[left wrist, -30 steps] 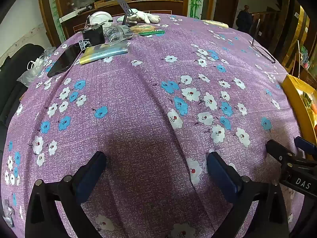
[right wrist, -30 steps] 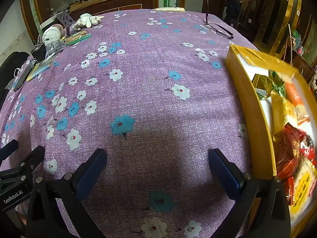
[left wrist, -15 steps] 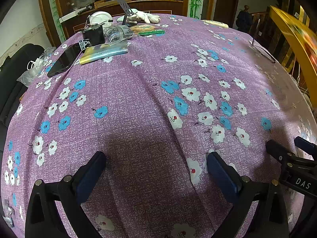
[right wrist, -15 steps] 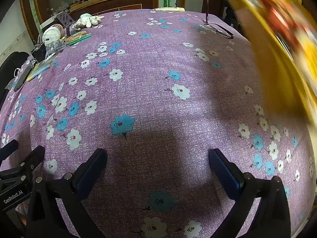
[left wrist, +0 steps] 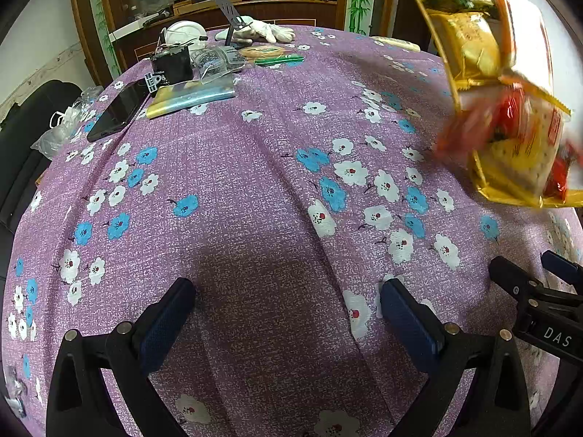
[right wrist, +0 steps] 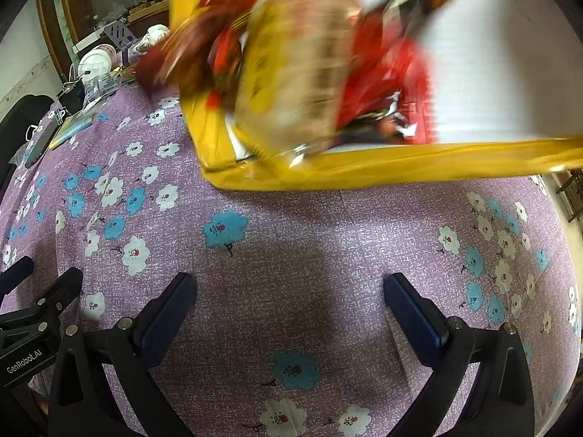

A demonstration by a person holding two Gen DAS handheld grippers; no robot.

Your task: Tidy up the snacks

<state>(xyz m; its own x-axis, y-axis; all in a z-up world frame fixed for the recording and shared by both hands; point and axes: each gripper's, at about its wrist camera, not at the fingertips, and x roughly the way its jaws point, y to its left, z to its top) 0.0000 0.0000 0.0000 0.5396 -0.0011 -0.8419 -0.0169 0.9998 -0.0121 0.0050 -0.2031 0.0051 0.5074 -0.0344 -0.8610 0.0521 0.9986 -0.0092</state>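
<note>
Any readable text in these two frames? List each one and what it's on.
"DAS": on the right gripper's black body, seen at the left wrist view's right edge.
"GenRobot.AI": on the left gripper's black body, seen at the right wrist view's left edge.
Snack packets spilling from the yellow box: print too blurred to read.
Black box label: too small to read.

Tilted yellow box (right wrist: 382,167), snack packets (left wrist: 510,123) spilling

Flowered purple tablecloth (left wrist: 255,189) under phone (left wrist: 118,109), gloves (left wrist: 262,32).
</note>
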